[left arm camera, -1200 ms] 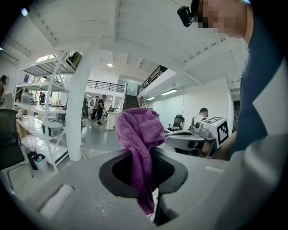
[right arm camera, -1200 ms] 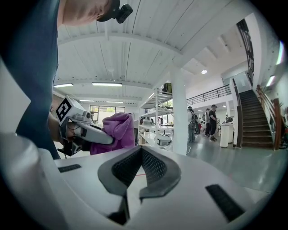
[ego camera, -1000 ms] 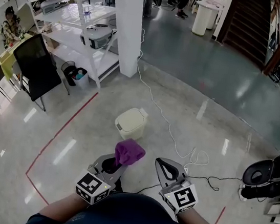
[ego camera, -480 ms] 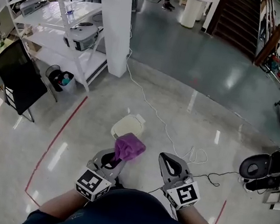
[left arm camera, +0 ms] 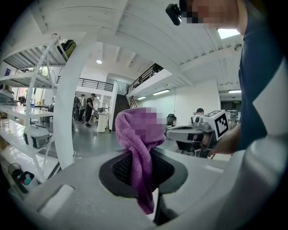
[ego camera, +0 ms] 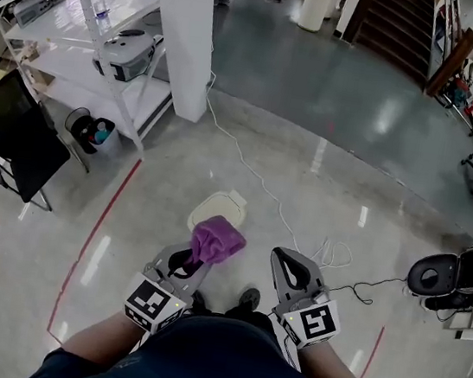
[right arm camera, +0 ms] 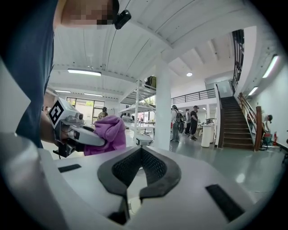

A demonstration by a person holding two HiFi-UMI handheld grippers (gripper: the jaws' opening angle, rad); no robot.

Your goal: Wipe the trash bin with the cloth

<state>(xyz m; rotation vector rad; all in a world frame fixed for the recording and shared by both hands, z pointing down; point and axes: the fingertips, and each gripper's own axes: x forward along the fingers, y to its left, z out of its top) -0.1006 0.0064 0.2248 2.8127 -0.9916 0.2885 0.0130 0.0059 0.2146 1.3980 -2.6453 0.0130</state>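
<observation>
You are carrying the purple cloth in your left claw, and its jaws are pinching a fold of it. The rest is bunching above the tips, with a tail hanging down between them. Your right claw is riding alongside with its jaws drawn together and nothing between them.

The cream, lidded trash bin is standing on the glossy floor just ahead of you. From the head view the cloth is overlapping the bin's near edge. By the look of the left gripper view, though, you are holding the cloth up in the air, so it is not touching the lid yet. This looks like the approach, with the wiping not yet started.

The next move is calling for you to bring the left claw down until the bunched cloth is pressing flat on the lid. The free right claw could steady the bin. A white cable is trailing past the bin, so mind your feet.

Nothing readable is showing. The bin and cloth are bearing no visible label, and the claw cubes are showing only black-and-white square markers.
</observation>
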